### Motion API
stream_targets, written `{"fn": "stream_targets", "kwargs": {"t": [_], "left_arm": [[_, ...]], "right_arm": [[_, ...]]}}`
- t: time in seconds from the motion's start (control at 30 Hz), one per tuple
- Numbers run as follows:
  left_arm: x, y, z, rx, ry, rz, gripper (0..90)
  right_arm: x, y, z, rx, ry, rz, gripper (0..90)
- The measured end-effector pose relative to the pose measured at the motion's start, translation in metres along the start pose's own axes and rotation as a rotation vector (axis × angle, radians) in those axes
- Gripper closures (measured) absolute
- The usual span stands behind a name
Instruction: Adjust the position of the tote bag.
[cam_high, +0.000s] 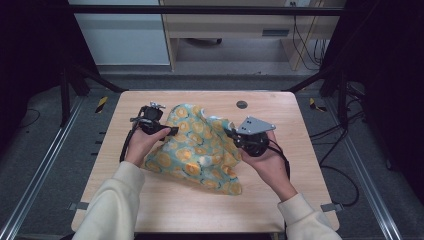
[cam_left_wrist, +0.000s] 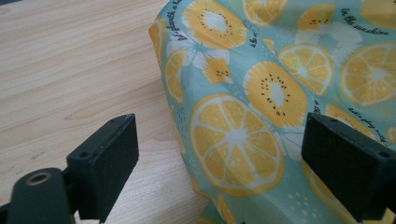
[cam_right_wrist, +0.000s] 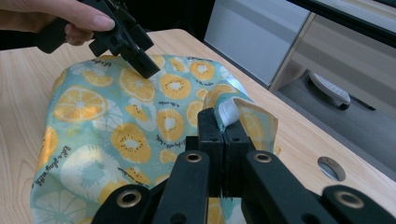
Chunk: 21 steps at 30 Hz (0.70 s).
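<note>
Lying crumpled at the table's (cam_high: 165, 210) centre, the cloth (cam_high: 197, 150) runs its long axis from far left to near right, one corner pointing toward the near right edge. Its print of orange slices on teal faces up.

Right gripper (cam_high: 231, 133): jaws closed on a fold of the cloth's far right edge, which the right gripper view shows bunched between the pads (cam_right_wrist: 223, 122) and lifted off the wood. From this pinch the fabric drapes down to the left and toward the near side.

Left gripper (cam_high: 172, 131): jaws wide apart, gripping nothing. In the left gripper view the cloth's left edge sits between the two pads (cam_left_wrist: 114, 154), untouched by either, with bare table under the left one. The left hand (cam_high: 145, 142) holds this gripper over the cloth's far left part, pointing right.

A round hole (cam_high: 241, 104) sits in the table far of the cloth, well apart from it.
</note>
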<state>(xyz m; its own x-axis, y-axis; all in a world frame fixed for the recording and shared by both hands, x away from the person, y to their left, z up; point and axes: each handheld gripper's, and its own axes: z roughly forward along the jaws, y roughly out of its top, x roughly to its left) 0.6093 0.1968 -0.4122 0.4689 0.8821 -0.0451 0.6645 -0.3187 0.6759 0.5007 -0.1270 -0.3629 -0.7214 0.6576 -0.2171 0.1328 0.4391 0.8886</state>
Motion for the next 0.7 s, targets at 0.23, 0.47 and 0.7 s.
{"fn": "stream_targets", "kwargs": {"t": [0.23, 0.47, 0.7], "left_arm": [[0.0, -0.007, 0.004, 0.028, -0.055, -0.031, 37.8], [0.0, -0.015, 0.001, 0.023, -0.062, 0.014, 79.4], [0.0, -0.023, -0.017, -0.088, -0.033, 0.055, 88.1]], "right_arm": [[-0.001, 0.0, 0.002, 0.0, -0.006, 0.003, 89.6], [-0.004, -0.001, 0.003, -0.002, -0.014, 0.021, 89.7], [-0.017, -0.001, -0.008, -0.015, -0.04, 0.058, 89.8]]}}
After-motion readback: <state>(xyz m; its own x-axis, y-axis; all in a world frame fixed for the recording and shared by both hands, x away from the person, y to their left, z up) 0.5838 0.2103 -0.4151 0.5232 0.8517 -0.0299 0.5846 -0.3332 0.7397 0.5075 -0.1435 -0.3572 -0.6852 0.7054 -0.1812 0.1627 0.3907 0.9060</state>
